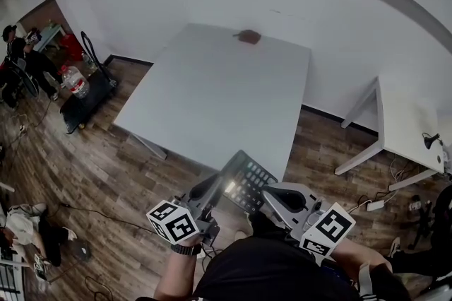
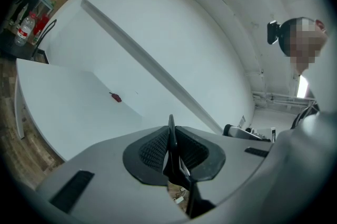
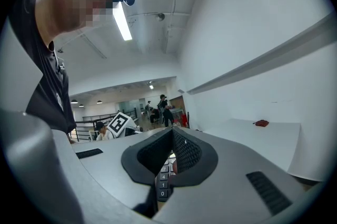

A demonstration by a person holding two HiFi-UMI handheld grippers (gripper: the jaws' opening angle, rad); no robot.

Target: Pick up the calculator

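Note:
In the head view the dark calculator (image 1: pixel 246 183), its key rows facing up, hangs in the air just off the near edge of the white table (image 1: pixel 212 95). My left gripper (image 1: pixel 214 190) is shut on its left end and my right gripper (image 1: pixel 266 197) on its right end. The left gripper view has the calculator (image 2: pixel 172 157) edge-on as a thin dark blade between the ribbed pads of the left gripper (image 2: pixel 171 139). Number keys of the calculator (image 3: pixel 162 180) show between the pads of the right gripper (image 3: pixel 169 152) in its own view.
A small red-brown object (image 1: pixel 247 36) lies at the table's far edge. A second white table (image 1: pixel 409 130) stands to the right, with a power strip (image 1: pixel 374 205) and cables on the wooden floor. A black cart (image 1: pixel 85 105), a water bottle (image 1: pixel 74 80) and a person (image 1: pixel 14 56) are at far left.

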